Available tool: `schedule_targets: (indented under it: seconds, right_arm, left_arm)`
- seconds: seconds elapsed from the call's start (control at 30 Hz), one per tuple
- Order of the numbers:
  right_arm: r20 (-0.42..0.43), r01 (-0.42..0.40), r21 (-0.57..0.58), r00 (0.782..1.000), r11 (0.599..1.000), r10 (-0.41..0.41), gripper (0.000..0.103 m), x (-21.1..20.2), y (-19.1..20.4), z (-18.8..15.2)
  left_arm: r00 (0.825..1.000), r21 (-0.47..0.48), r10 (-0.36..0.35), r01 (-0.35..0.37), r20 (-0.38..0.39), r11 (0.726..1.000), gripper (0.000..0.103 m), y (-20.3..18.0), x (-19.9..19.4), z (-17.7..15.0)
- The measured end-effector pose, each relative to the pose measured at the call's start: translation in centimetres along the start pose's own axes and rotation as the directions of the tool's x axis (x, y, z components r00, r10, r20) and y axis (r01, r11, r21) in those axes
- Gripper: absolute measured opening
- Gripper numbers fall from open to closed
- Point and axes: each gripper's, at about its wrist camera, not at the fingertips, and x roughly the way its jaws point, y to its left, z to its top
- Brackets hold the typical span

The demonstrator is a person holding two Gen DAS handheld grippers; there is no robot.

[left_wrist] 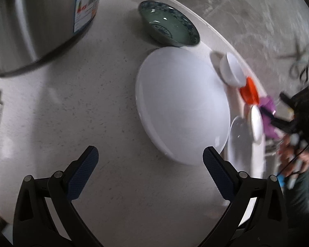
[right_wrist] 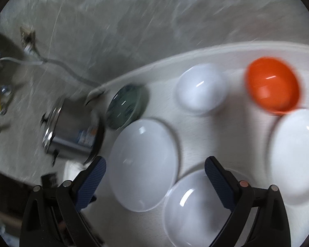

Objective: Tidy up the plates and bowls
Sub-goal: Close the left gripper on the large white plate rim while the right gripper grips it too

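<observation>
Left gripper (left_wrist: 150, 160) open over counter (left_wrist: 82, 103), white plate (left_wrist: 183, 107) just ahead, green bowl (left_wrist: 169, 25) beyond, steel pot (left_wrist: 37, 20) far left.

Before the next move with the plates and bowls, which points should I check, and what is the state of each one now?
1. Left tool open and empty: ok.
2. Right tool open and empty: ok.
3. Large white plate flat on the counter, nothing on it: ok.
4. Orange bowl upright and empty: ok.
5. Green patterned bowl clear of the steel pot: ok.
6. Right view sharp enough to aim: not ok, blurred.
</observation>
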Motion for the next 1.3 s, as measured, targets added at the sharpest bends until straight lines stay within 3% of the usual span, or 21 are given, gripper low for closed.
schedule_targets:
  seconds: [0.13,0.2,0.33,0.47,0.5,0.57,0.67,0.93,1.1,1.27,1.3]
  right_arm:
    - [-0.097,-0.075,-0.01,0.993,0.997,0.074,0.099,3.1,-0.4,0.9]
    - [-0.15,-0.041,0.003,0.988,0.999,0.041,0.098,4.4,-1.0,1.2]
    - [-0.215,-0.002,0.033,0.977,0.999,0.009,0.077,6.7,-2.8,1.4]
    - [-0.271,0.018,0.039,0.963,0.999,-0.006,0.076,8.1,-4.2,1.3]
    - [-0.272,0.019,0.04,0.962,0.999,-0.007,0.074,8.4,-4.4,1.5]
    - [-0.277,0.004,0.053,0.961,0.999,0.011,0.073,8.6,-4.8,1.7]
    - [-0.294,0.005,0.048,0.956,0.999,0.009,0.07,8.9,-5.3,1.9]
    - [-0.293,0.015,0.03,0.956,0.999,-0.005,0.06,9.6,-5.8,2.5]
    - [-0.29,0.011,-0.017,0.957,1.0,-0.015,0.054,10.1,-5.3,2.6]
    - [-0.348,0.005,-0.074,0.937,0.997,-0.031,0.043,11.1,-4.3,2.1]
    - [-0.347,0.009,-0.088,0.937,0.996,-0.04,0.041,11.2,-4.1,2.0]
  left_arm:
    - [1.0,-0.07,0.006,-0.007,-0.008,0.998,0.103,1.9,1.7,2.2]
    - [0.999,-0.033,0.029,-0.03,-0.03,0.999,0.103,1.5,2.8,3.2]
    - [0.999,0.034,0.013,-0.012,-0.033,0.999,0.101,0.7,4.3,4.8]
    - [0.998,0.08,-0.022,0.027,-0.057,0.996,0.099,-0.5,5.5,6.0]
    - [0.997,0.089,-0.034,0.039,-0.063,0.995,0.097,-0.6,5.7,6.1]
    - [0.997,0.103,-0.028,0.036,-0.071,0.994,0.079,-0.8,5.9,6.1]
    - [0.996,0.101,-0.019,0.027,-0.082,0.995,0.064,-0.3,6.3,6.1]
    - [0.994,0.102,-0.046,0.056,-0.097,0.993,0.063,0.3,6.2,6.6]
    - [0.992,0.124,-0.024,0.039,-0.123,0.992,0.063,-0.2,6.4,6.8]
    - [0.989,0.132,-0.036,0.055,-0.145,0.99,0.063,-0.6,6.6,6.9]
    - [0.988,0.144,-0.035,0.057,-0.149,0.988,0.059,-0.8,6.6,6.8]
